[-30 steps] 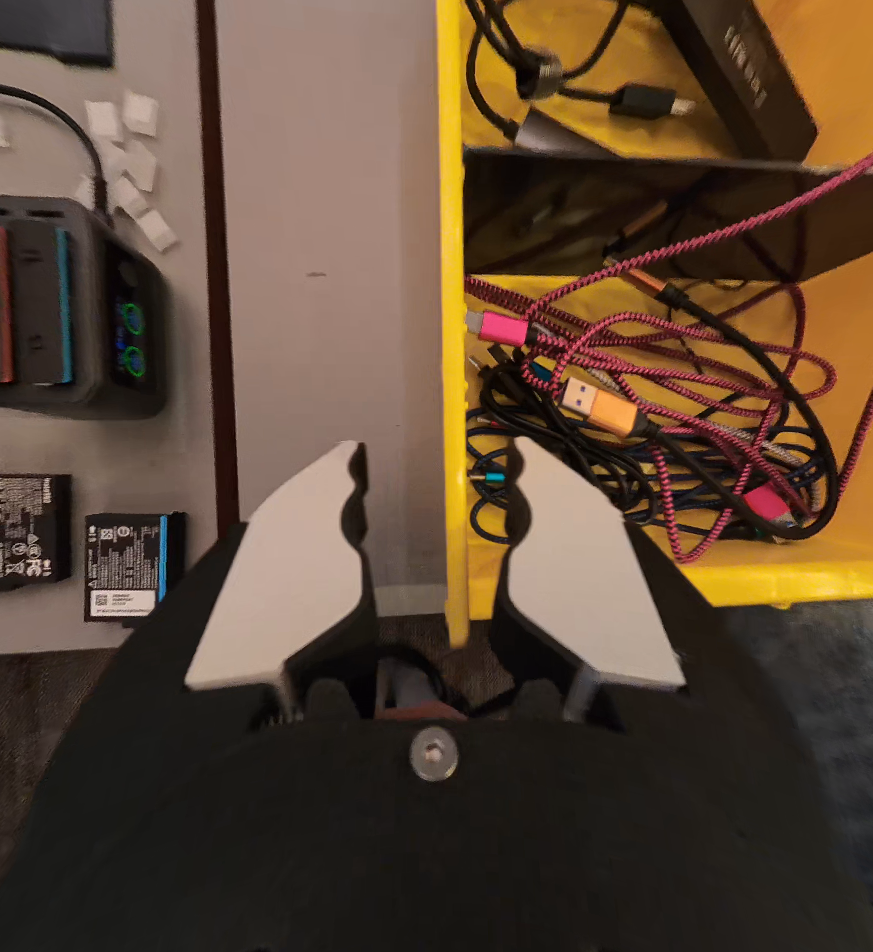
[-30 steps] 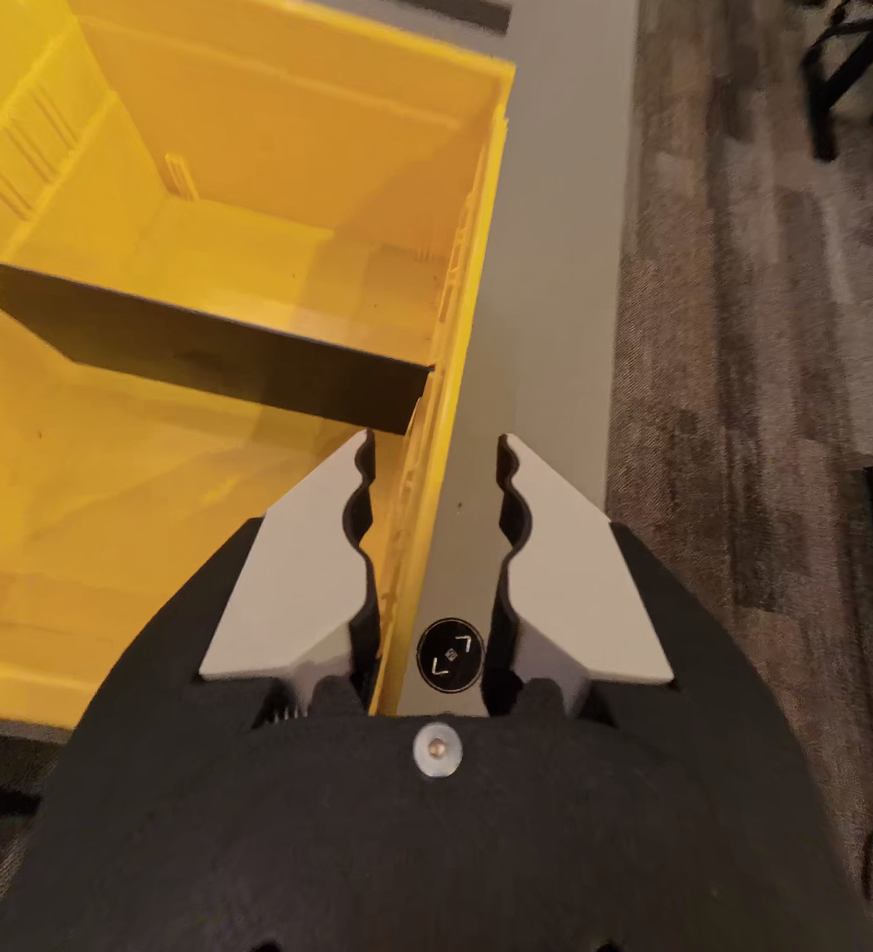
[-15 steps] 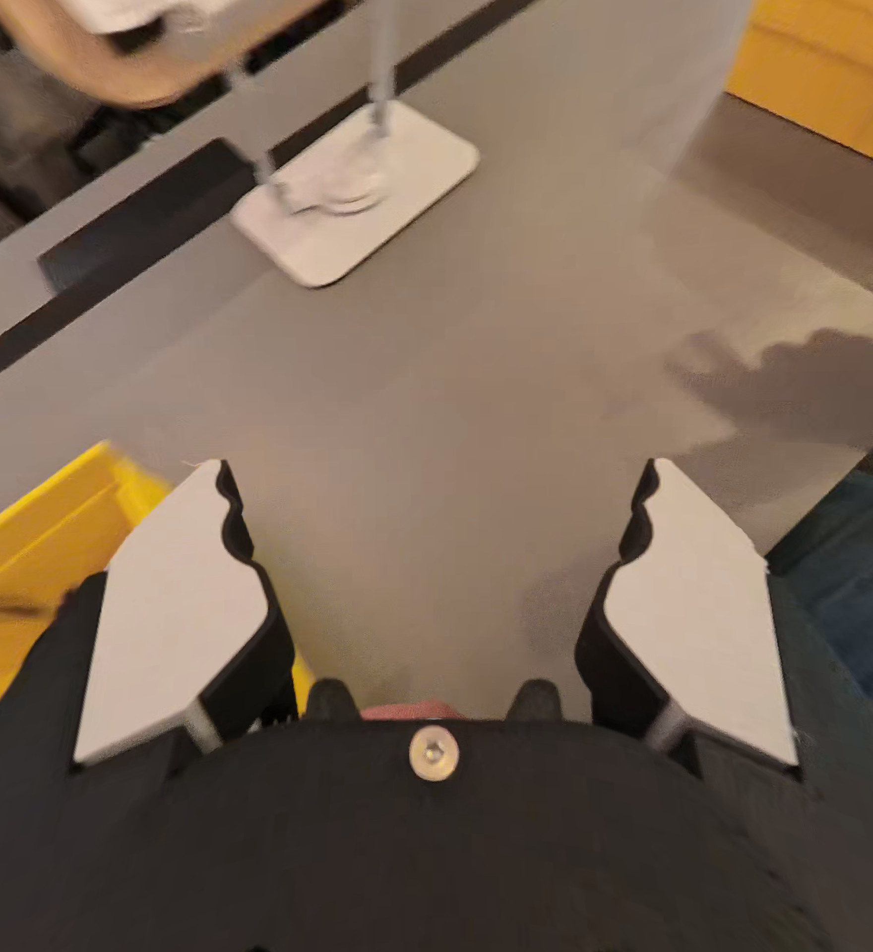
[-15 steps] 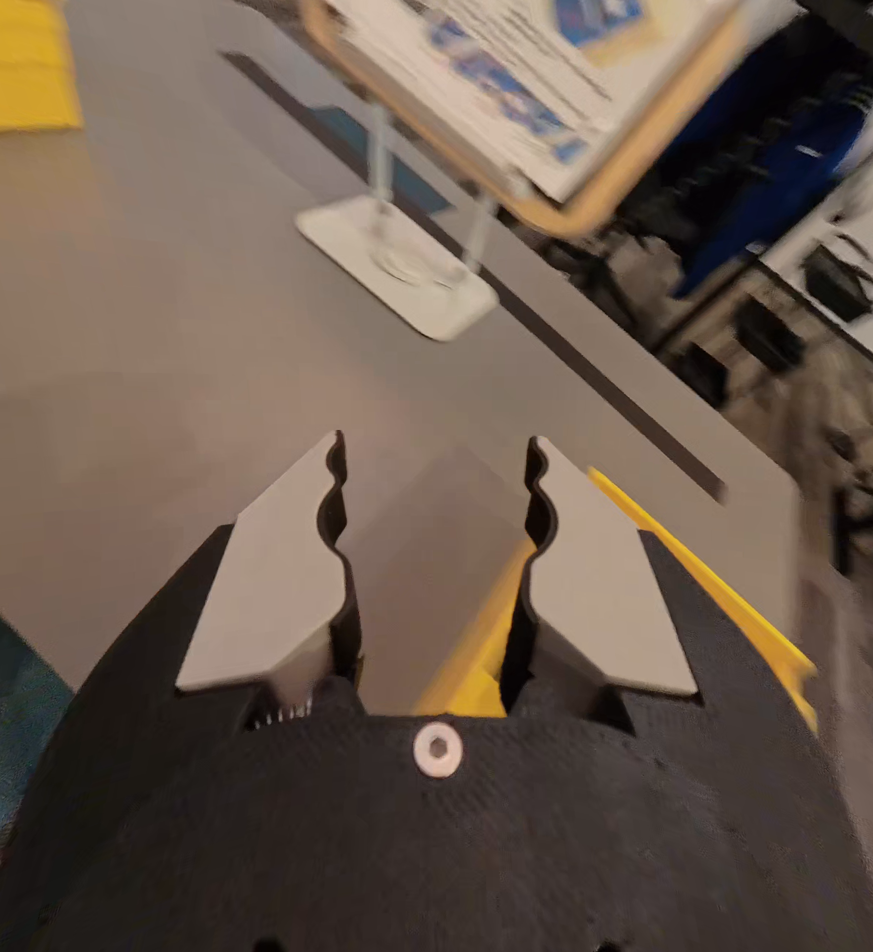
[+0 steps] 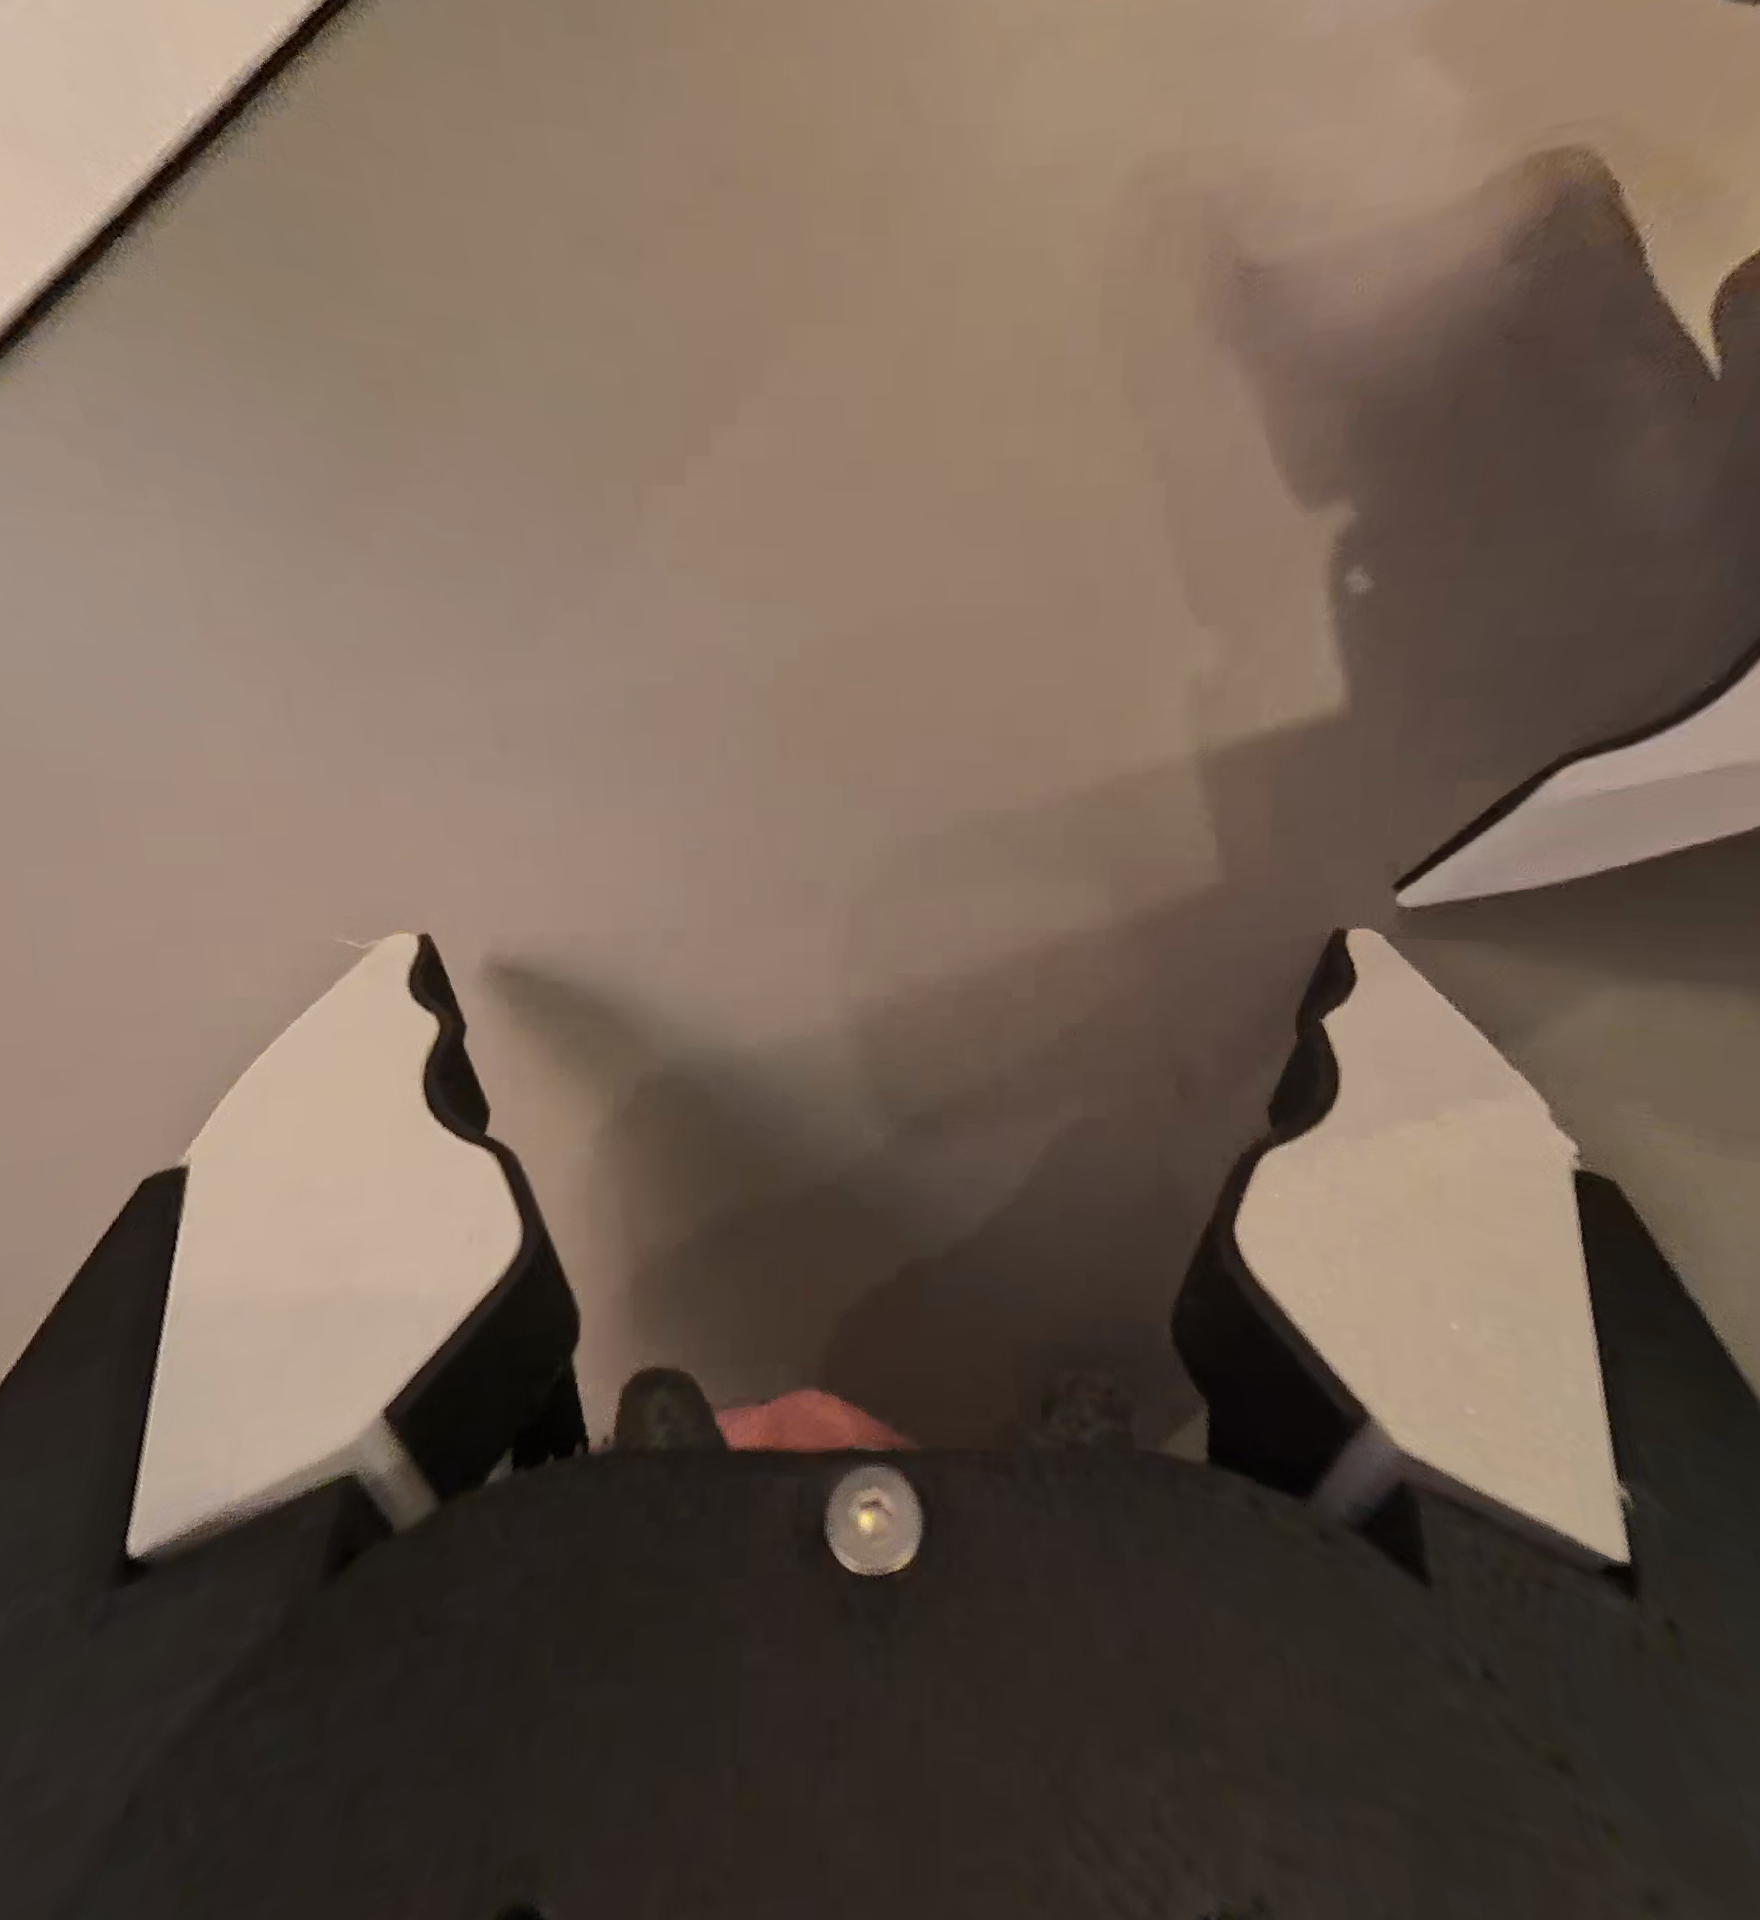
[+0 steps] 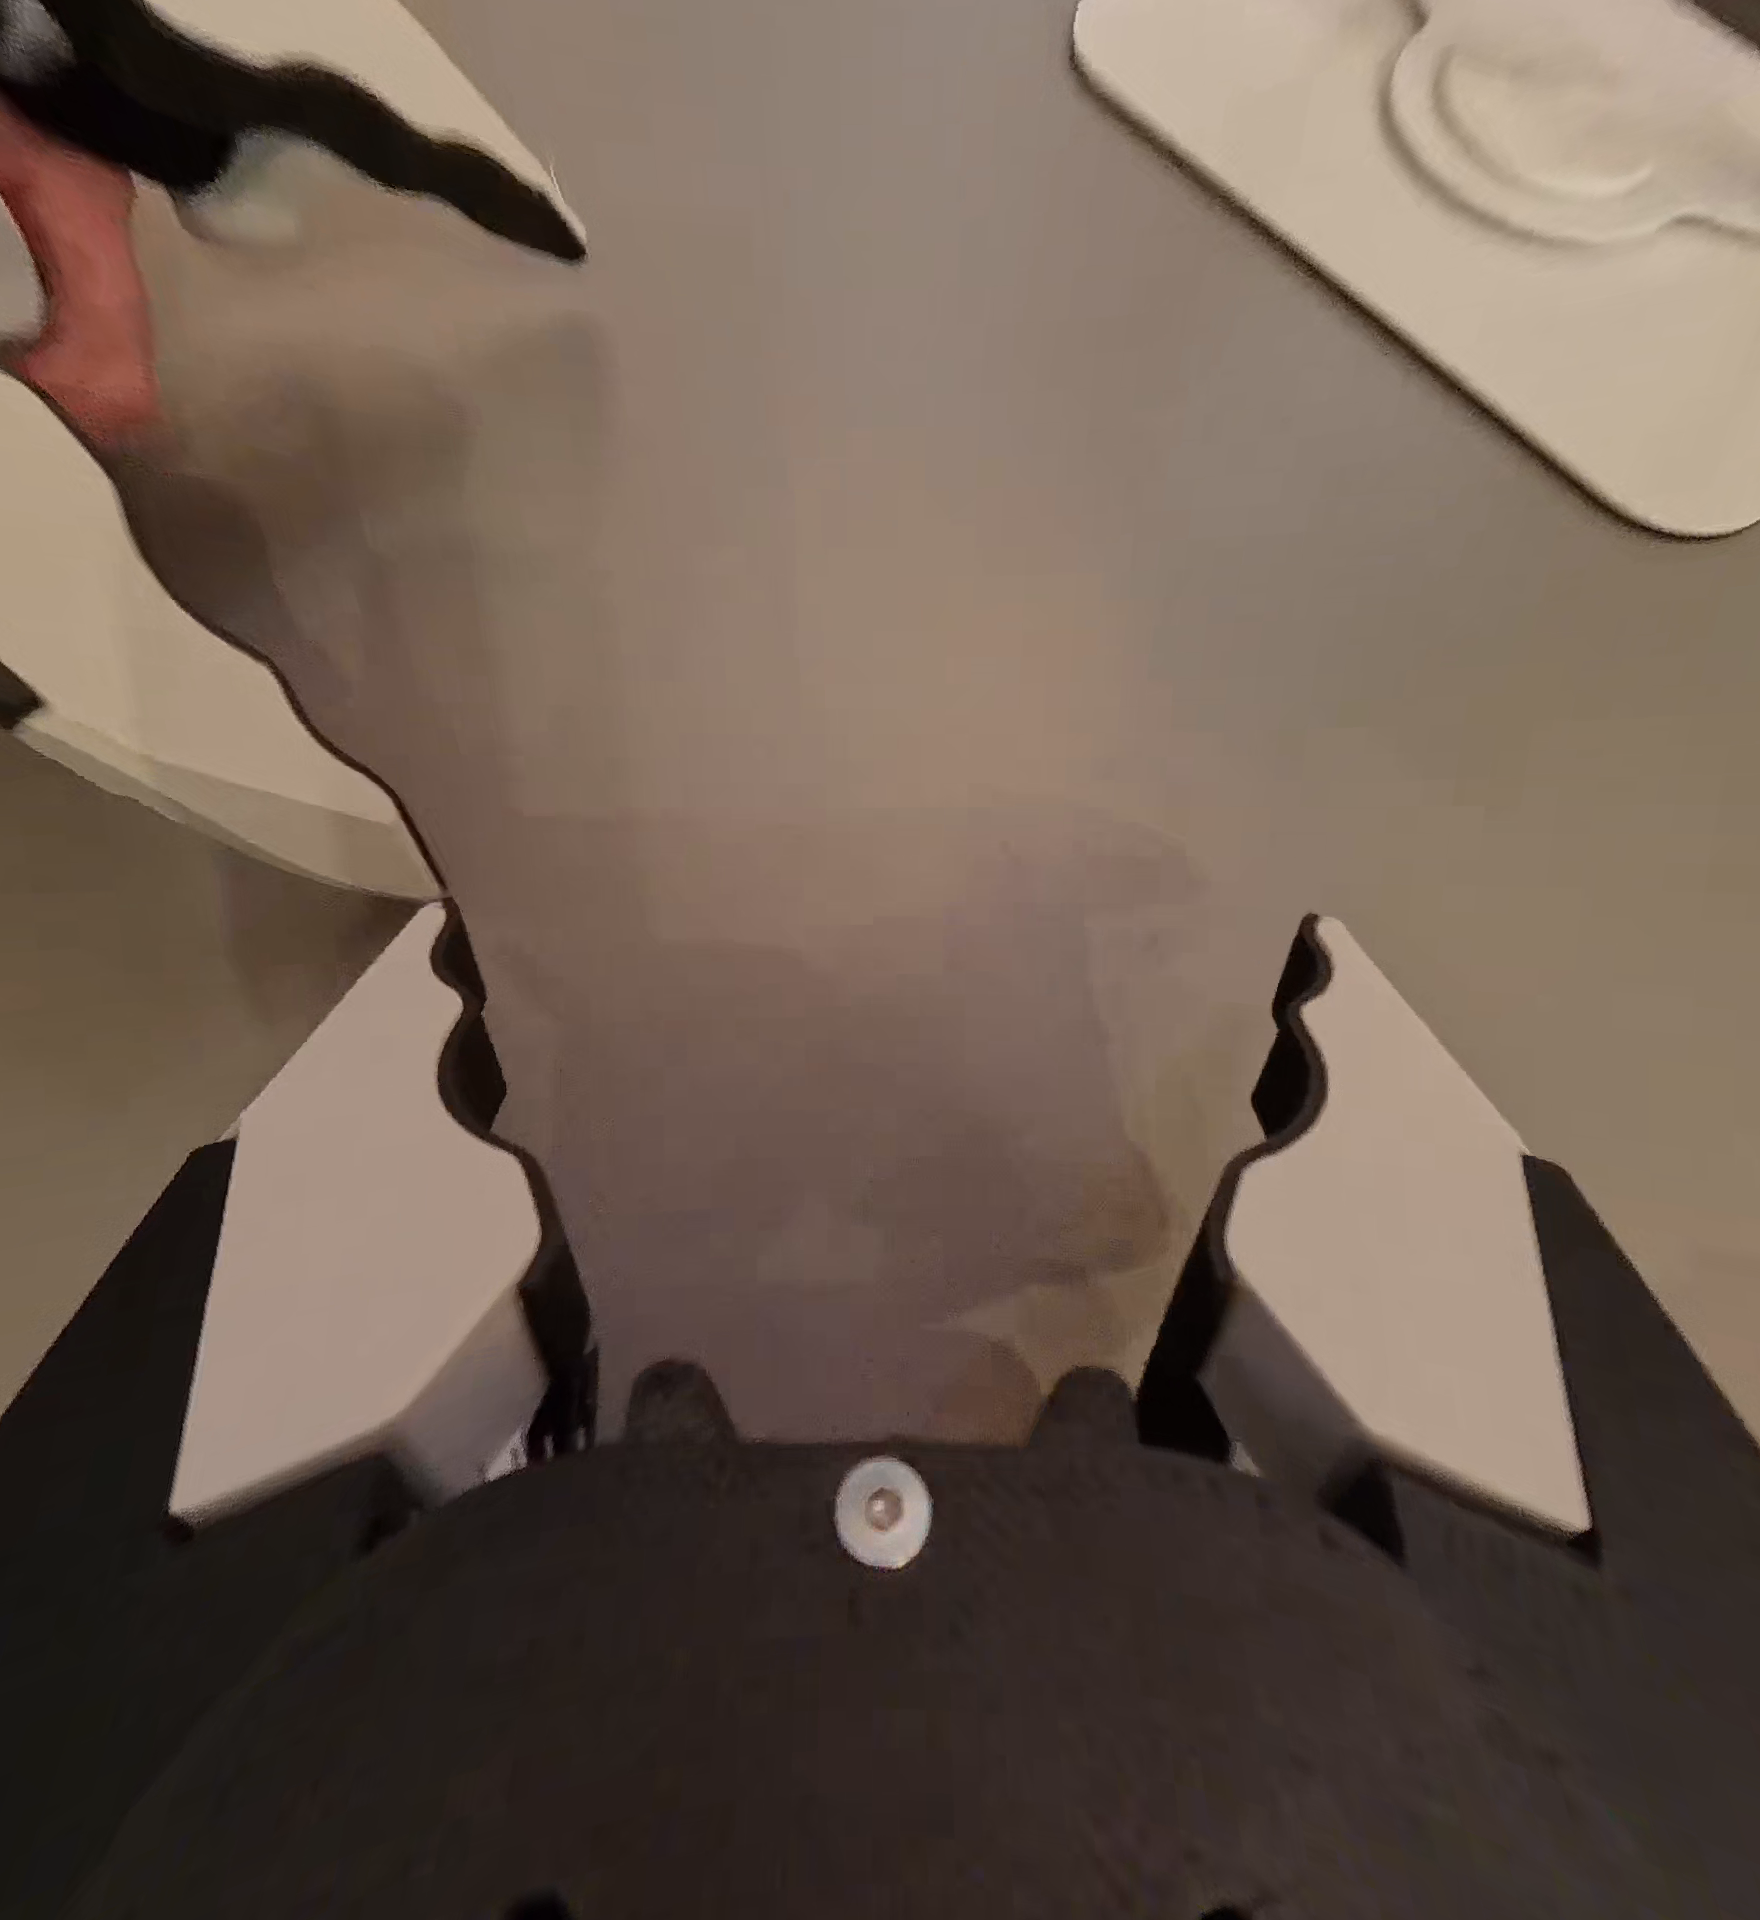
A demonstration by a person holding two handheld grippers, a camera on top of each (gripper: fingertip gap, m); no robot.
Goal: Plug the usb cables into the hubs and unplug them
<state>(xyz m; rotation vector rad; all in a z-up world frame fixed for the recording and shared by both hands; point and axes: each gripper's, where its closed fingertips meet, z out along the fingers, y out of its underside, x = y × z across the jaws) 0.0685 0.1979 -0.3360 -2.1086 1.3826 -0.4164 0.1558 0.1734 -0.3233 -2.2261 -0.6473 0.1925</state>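
Observation:
No USB cable or hub shows in either view now. My left gripper (image 5: 886,940) is open wide and empty, close above the bare grey table (image 5: 751,520). My right gripper (image 6: 881,925) is also open wide and empty, close above the same table (image 6: 855,623). The two grippers are side by side: a white finger of the right gripper shows at the right edge of the left wrist view (image 5: 1686,790), and the left gripper's fingers (image 6: 128,665) show at the left edge of the right wrist view, with part of a hand (image 6: 86,301) behind them.
A white flat stand base lies on the table at the top right of the right wrist view (image 6: 1478,239), and its corner shows at the top left of the left wrist view (image 5: 55,156). Gripper shadows fall on the table.
Both grippers have swung away from the yellow bin of cables, come down close over the bare table next to each other, and opened wider. The bin and cables have left both views.

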